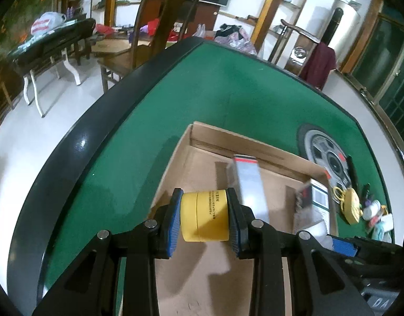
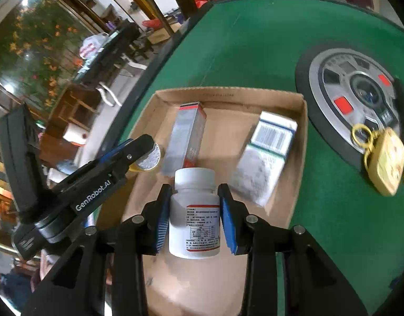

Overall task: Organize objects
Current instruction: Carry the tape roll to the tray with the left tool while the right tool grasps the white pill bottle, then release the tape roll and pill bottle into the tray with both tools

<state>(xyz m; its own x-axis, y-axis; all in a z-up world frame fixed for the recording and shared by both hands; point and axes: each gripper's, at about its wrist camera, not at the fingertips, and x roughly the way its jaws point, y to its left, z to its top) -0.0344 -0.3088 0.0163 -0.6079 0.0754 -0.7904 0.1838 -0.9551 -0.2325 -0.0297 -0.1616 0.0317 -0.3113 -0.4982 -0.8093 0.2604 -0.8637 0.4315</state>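
Both loads are hanging over the open cardboard box (image 2: pixel 303 142) on the green worktop (image 1: pixel 228 87), so the coming move is turning on what lies below each one. The left tongs (image 1: pixel 204 217) are clamping a yellow jar (image 1: pixel 205 216) by its two flat ends, its axis lying level across the jaws, and they are hovering over the box's near left part, where the floor looks bare. The right tongs (image 2: pixel 194 218) are gripping a white pill bottle (image 2: pixel 194 210) around its body, cap pointing away from the camera, over the near middle of the box. Just beyond the bottle a tall grey carton (image 2: pixel 187 137) is lying with its long axis running away from the tongs, and a white-and-green box (image 2: pixel 267 155) is lying to its right, tilted; the bare strip between them seems the likeliest landing spot for the bottle. Both pairs of tongs are angling steeply downward. A yellow padlock-shaped trinket (image 2: pixel 383 160) is sitting outside the box, well apart to the right.
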